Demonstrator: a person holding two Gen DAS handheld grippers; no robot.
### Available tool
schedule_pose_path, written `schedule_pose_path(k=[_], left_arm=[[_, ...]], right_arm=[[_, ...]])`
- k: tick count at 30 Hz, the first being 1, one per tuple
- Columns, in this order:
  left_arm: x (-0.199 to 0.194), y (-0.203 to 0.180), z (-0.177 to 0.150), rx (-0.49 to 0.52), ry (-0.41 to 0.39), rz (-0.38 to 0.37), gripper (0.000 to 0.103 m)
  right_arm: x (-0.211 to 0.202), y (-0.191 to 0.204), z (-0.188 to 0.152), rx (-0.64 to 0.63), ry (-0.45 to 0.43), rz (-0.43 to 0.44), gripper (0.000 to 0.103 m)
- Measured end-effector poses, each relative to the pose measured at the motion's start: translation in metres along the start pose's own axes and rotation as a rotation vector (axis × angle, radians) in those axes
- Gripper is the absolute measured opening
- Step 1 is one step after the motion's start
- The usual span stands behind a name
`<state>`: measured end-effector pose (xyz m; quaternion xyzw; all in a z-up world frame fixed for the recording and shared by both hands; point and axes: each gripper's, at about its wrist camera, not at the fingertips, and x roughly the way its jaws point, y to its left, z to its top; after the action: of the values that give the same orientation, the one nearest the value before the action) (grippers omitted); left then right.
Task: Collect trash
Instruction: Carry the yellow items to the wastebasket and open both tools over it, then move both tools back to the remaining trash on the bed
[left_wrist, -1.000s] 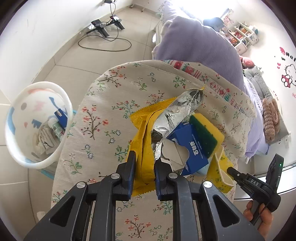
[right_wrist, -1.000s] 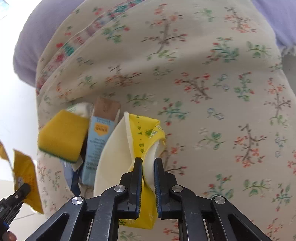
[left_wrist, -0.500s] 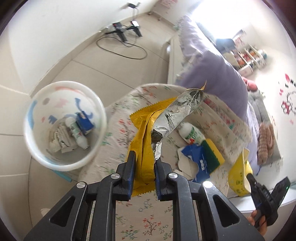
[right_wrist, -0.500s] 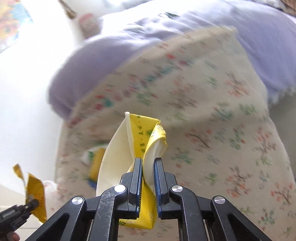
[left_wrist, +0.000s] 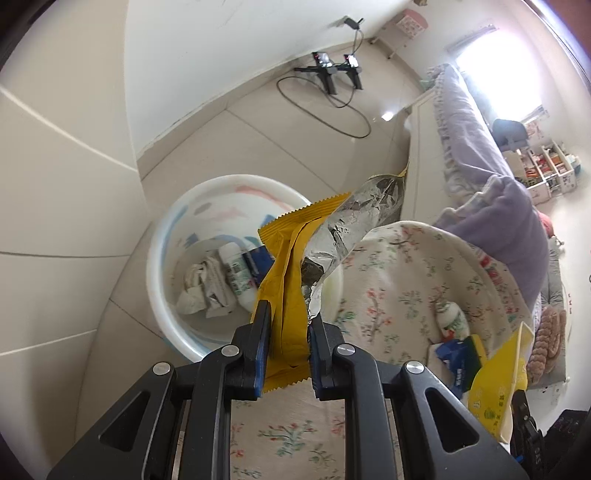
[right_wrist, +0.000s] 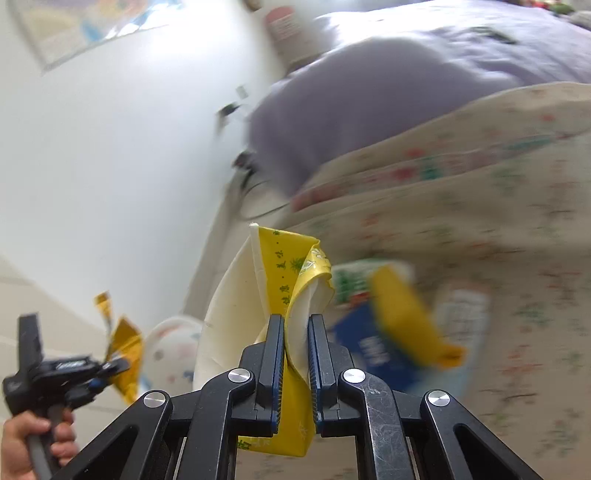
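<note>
Left hand-held gripper (left_wrist: 289, 345) clenched on yellow wrapper (left_wrist: 286, 280): light, crinkly, slippery foil, pinched near bottom edge. Right hand-held gripper (right_wrist: 295, 354) clenched on limp, soft yellow packet (right_wrist: 280, 280).

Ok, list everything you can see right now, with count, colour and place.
snack wrapper: 1, yellow with foil lining, in left jaws, over the bin
paper cup: 1, crushed, yellow and white, in right jaws
bin: 1, white, on the floor, holding paper, a bottle, a blue pack
small bottle: 1, white and green, on floral cloth
blue pack: 1, beside the bottle
sponge: 1, yellow, on the pack
blanket: 1, lilac, behind
left gripper: shut
right gripper: shut
hand: 1, holding left gripper
</note>
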<state>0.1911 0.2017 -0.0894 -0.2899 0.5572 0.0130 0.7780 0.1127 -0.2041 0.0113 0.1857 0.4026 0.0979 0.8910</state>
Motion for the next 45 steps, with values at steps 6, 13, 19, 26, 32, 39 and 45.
schedule_pose_path(k=[6,13,19,26,32,39,45], left_arm=[[0.016,0.011,0.008,-0.012,0.031,0.026,0.027],[0.016,0.031,0.016,-0.085,0.035,0.044,0.054],[-0.019,0.03,0.016,-0.096,-0.05,0.057,0.054],[-0.058,0.029,0.013,-0.06,-0.153,0.073,0.054],[-0.064,0.038,0.016,-0.104,-0.159,0.057,0.054],[-0.06,0.022,0.011,-0.074,-0.143,0.034,0.054],[-0.058,-0.01,-0.003,-0.002,-0.135,0.016,0.054]], right_arm=[[0.043,0.048,-0.017,-0.086,0.064,0.041,0.011],[0.083,0.083,-0.029,-0.097,0.113,0.095,0.011],[0.123,0.116,-0.039,-0.103,0.156,0.144,0.011],[0.163,0.146,-0.055,-0.141,0.197,0.179,0.013],[0.188,0.164,-0.062,-0.156,0.197,0.194,0.044],[0.165,0.153,-0.055,-0.138,0.163,0.193,0.044],[0.131,0.137,-0.046,-0.139,0.128,0.166,0.044]])
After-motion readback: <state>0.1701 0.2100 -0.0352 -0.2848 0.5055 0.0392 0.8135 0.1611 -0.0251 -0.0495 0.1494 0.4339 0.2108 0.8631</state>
